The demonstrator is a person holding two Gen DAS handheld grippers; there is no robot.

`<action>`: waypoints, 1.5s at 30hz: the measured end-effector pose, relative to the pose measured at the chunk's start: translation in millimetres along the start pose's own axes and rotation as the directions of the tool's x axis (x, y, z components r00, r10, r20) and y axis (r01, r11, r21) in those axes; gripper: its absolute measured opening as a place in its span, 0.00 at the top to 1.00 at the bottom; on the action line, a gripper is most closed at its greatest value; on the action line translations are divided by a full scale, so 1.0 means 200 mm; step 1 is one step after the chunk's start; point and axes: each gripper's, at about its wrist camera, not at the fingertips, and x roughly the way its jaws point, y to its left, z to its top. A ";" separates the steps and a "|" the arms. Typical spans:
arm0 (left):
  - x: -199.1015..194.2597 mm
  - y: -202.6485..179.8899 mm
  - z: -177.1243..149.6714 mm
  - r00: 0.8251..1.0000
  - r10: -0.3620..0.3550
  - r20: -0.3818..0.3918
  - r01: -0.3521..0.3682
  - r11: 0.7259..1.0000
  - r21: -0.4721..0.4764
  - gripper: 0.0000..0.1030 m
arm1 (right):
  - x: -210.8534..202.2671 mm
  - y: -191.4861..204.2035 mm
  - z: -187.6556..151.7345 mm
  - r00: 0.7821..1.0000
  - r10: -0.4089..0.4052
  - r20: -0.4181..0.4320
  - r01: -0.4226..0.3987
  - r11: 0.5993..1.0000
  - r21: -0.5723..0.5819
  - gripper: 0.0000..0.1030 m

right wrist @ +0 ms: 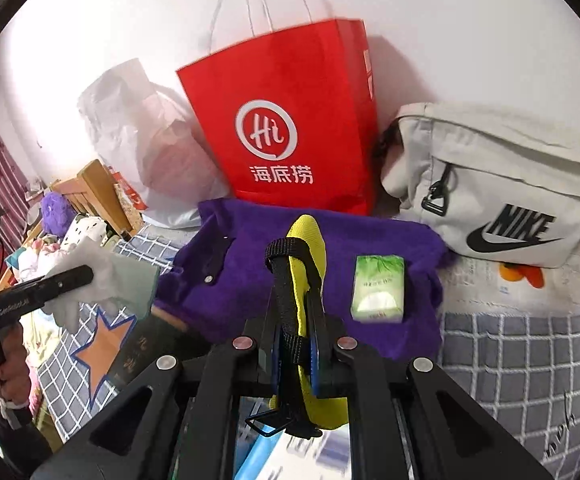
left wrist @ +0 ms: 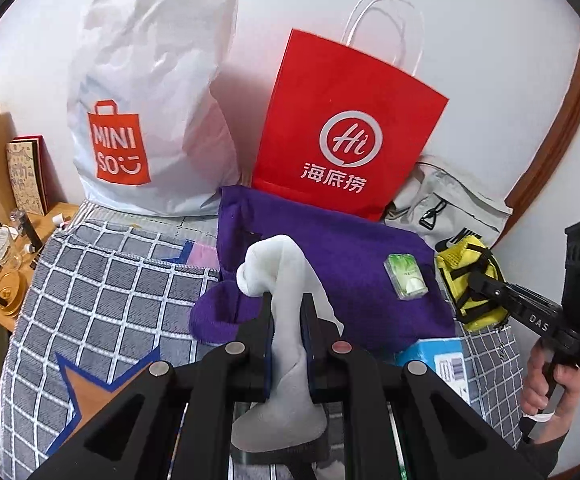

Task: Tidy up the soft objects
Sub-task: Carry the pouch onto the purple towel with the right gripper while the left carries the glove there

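Note:
My left gripper [left wrist: 286, 300] is shut on a white soft cloth [left wrist: 279, 264] and holds it above the bed; the cloth also shows in the right wrist view [right wrist: 101, 276]. My right gripper [right wrist: 296, 280] is shut on a yellow pouch with black straps [right wrist: 310, 248], which also shows in the left wrist view [left wrist: 470, 280]. A purple towel [left wrist: 330, 264] lies on the bed in front of both grippers, also in the right wrist view [right wrist: 249, 272]. A green tissue pack [right wrist: 378, 288] rests on the towel.
A red paper bag [right wrist: 290, 120] and a white Miniso plastic bag [left wrist: 145, 92] stand against the wall. A grey Nike bag [right wrist: 502, 188] lies at the right. A blue box [left wrist: 442, 360] sits below the towel. The checked bedspread [left wrist: 109, 300] spreads left, beside a cluttered wooden nightstand [left wrist: 5, 272].

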 end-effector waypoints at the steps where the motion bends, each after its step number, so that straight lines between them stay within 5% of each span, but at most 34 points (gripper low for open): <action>1: 0.03 0.00 0.01 1.000 0.003 -0.005 -0.003 1.000 0.000 0.89 | 0.03 -0.01 0.01 1.000 0.004 -0.008 -0.004 1.000 0.007 0.90; 15: 0.31 -0.02 0.14 0.999 -0.015 -0.043 0.015 1.000 0.010 0.89 | 0.42 -0.17 -0.03 0.980 0.123 -0.154 -0.103 0.986 0.133 0.89; 25: 0.53 -0.08 0.18 0.993 -0.053 -0.105 0.055 0.998 0.014 0.89 | 0.49 -0.25 -0.06 0.960 0.193 -0.201 -0.155 0.969 0.192 0.87; 37: 0.78 -0.07 0.16 0.978 -0.008 -0.207 0.014 1.000 0.028 0.86 | 0.47 -0.31 -0.06 0.974 0.111 -0.199 -0.079 0.984 0.159 0.81; 40: 0.81 -0.03 0.14 0.971 0.012 -0.240 -0.007 1.000 0.021 0.82 | 0.44 -0.31 -0.05 0.979 0.091 -0.183 -0.064 0.987 0.148 0.70; 45: 0.81 -0.01 0.14 0.966 0.052 -0.255 -0.047 0.999 0.023 0.61 | 0.37 -0.31 -0.03 0.989 0.006 -0.150 0.008 0.996 0.094 0.55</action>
